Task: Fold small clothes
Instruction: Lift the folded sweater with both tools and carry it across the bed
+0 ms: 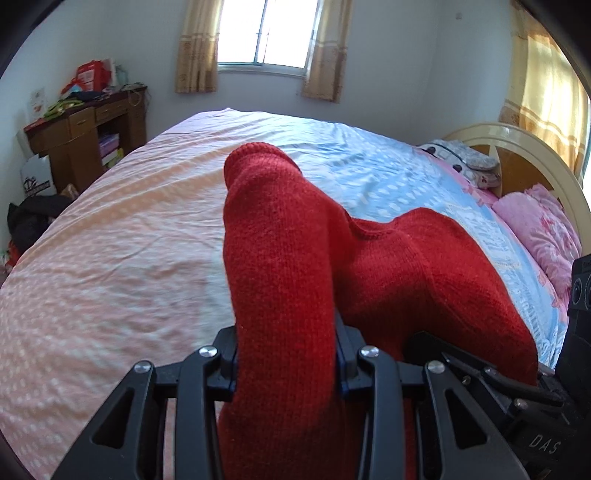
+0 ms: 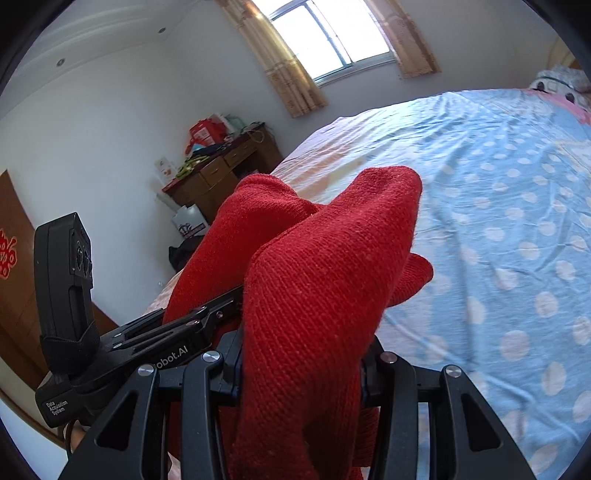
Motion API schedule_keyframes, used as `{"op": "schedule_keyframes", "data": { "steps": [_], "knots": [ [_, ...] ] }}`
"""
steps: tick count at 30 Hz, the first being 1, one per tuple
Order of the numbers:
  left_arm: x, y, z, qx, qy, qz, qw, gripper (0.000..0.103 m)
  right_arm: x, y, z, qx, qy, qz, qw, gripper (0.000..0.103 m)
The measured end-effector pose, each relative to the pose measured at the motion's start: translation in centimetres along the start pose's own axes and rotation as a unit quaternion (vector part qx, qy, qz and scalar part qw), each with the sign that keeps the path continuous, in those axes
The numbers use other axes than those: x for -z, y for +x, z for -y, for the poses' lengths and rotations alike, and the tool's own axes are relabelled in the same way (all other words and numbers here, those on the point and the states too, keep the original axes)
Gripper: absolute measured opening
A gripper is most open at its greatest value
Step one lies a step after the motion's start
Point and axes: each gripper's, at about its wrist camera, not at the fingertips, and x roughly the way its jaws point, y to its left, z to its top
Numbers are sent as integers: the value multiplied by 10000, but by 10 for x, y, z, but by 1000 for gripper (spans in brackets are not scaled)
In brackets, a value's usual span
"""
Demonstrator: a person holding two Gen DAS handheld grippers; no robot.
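Observation:
A red knit garment (image 1: 280,240) is lifted above the bed (image 1: 110,258), which has a pink and blue dotted sheet. My left gripper (image 1: 286,354) is shut on a thick fold of it; the cloth rises between the jaws and hides the fingertips. The garment stretches right to my right gripper (image 1: 491,373), close beside the left one. In the right wrist view the right gripper (image 2: 301,369) is shut on another bunch of the red garment (image 2: 317,266), which droops over its tips. The left gripper (image 2: 221,306) reaches into the cloth from the left.
A wooden desk (image 1: 85,136) with boxes and clutter stands by the far left wall, with a dark bag (image 1: 33,218) on the floor near it. Pink pillows (image 1: 535,221) and a headboard (image 1: 517,147) are at the right. A curtained window (image 1: 266,33) lies straight ahead.

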Motion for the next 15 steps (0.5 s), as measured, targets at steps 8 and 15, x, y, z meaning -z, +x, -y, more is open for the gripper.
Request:
{"op": "schedule_keyframes", "data": {
  "steps": [8, 15],
  "knots": [
    [7, -23, -48, -192, -378, 134, 9990, 38, 5, 21, -52, -184, -319, -191, 9991, 45],
    [11, -39, -89, -480, -666, 276, 9962, 38, 8, 49, -101, -371, -657, -369, 9965, 45]
  ]
}}
